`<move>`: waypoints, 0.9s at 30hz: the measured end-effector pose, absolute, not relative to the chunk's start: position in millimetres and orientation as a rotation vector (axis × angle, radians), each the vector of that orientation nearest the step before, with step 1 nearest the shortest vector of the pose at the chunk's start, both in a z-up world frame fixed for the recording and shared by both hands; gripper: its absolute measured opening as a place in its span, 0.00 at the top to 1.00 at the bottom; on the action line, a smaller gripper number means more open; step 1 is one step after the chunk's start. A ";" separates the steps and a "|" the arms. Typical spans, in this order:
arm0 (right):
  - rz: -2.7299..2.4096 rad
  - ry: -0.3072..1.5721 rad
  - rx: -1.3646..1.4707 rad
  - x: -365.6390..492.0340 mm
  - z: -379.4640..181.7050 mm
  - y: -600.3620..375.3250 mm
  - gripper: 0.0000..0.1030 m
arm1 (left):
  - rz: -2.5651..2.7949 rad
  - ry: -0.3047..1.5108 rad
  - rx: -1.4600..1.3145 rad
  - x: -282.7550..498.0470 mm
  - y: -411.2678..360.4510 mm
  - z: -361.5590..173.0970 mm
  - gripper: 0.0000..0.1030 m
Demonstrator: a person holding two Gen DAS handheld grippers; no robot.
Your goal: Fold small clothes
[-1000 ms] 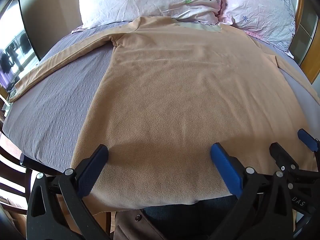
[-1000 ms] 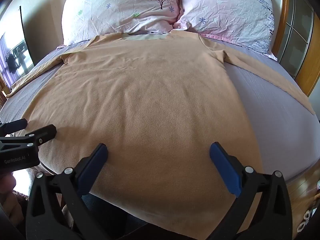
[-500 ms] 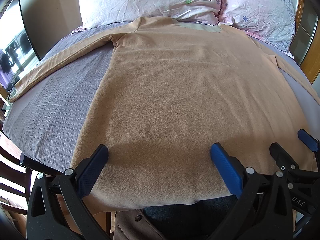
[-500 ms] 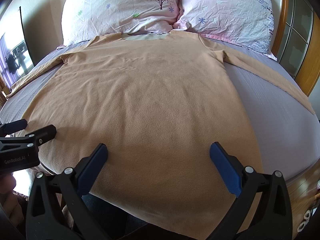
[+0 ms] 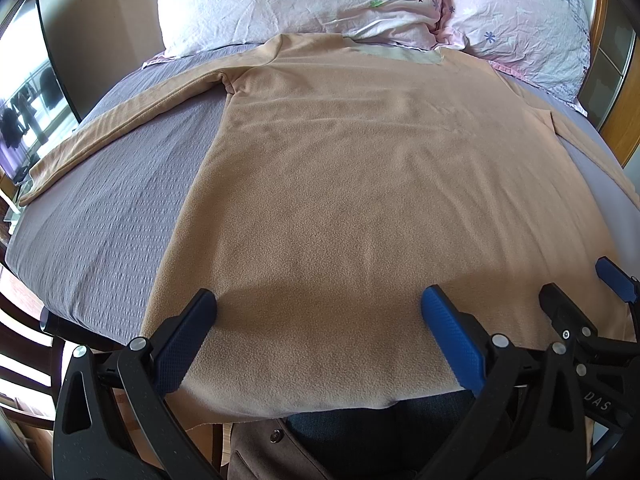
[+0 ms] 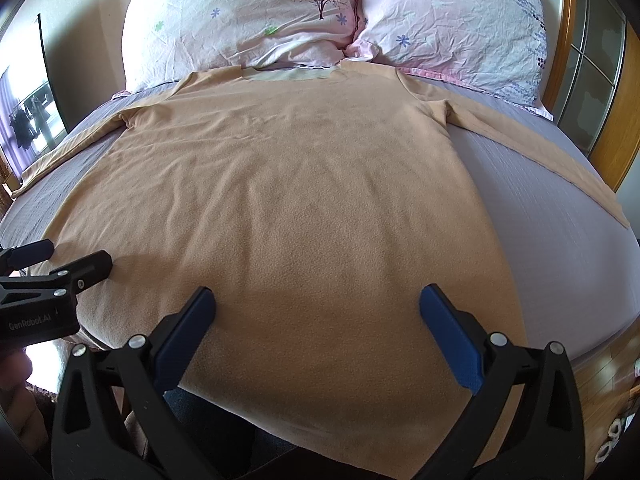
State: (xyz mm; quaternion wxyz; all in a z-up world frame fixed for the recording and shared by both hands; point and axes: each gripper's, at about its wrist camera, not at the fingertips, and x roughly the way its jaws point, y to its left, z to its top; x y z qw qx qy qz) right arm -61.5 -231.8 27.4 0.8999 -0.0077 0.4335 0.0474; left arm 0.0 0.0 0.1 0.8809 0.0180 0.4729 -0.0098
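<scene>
Two grippers: both spread wide, holding nothing, low over the near hem.
Left gripper (image 5: 318,304): jaws far apart, blue pads over the hem's left half; also visible at the left edge of the right wrist view.
Right gripper (image 6: 318,304): jaws equally far apart, over the hem's right half, just beside the left one.
Shirt (image 6: 280,200): tan, long-sleeved, fleecy; spread flat on the bed, collar toward the pillows, hem hanging slightly over the near edge.
Left sleeve (image 5: 120,124): stretched out sideways across the sheet, cuff near the bed's left edge.
Right sleeve (image 6: 560,160): stretched out to the other side, cuff near the bed's right edge.
Bed sheet (image 5: 100,216): grey-purple, textured, bare on both sides of the shirt body.
Pillows (image 6: 280,16): two, floral, just beyond the collar; whether touching it, hard to tell.
Step in hand: probably the very start; shirt laid out and smooth, no fold made yet, nothing gripped.
Next move: likely pinch a sleeve or a side edge and carry it across the body; calls for closing on one layer of cloth only, lifting clear of the sheet, and laying it down without wrinkling.
Risk: soft fleece may drag or bunch; hem over the edge could slip downward if tugged.
</scene>
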 end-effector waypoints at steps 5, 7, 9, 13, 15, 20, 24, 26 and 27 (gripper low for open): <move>0.098 0.897 -0.016 -61.6 27.3 -232.1 0.02 | -0.020 0.986 0.038 0.0 0.0 0.1 0.01; 0.098 0.897 -0.016 -61.6 27.4 -232.3 0.02 | -0.022 0.987 0.039 0.1 0.1 0.0 0.01; 0.098 0.897 -0.015 -61.7 27.5 -232.4 0.02 | -0.024 0.988 0.040 0.2 0.3 0.0 0.01; 0.098 0.897 -0.015 -62.0 27.9 -232.7 0.02 | -0.025 0.988 0.040 1.8 0.4 0.9 0.01; 0.097 0.897 -0.015 -62.1 28.0 -233.0 0.02 | -0.025 0.988 0.041 1.8 0.3 0.9 0.01; 0.098 0.897 -0.015 -62.3 28.5 -233.6 0.02 | -0.025 0.988 0.040 1.9 0.4 1.0 0.01; 0.097 0.895 -0.015 -62.5 28.8 -234.1 0.02 | -0.024 0.988 0.041 2.0 0.3 1.1 0.01; 0.095 0.893 -0.014 -62.5 29.0 -234.2 0.02 | -0.024 0.987 0.041 1.7 0.2 0.9 0.01; 0.095 0.891 -0.014 -61.9 28.0 -231.4 0.02 | -0.024 0.987 0.041 2.0 0.3 1.0 0.01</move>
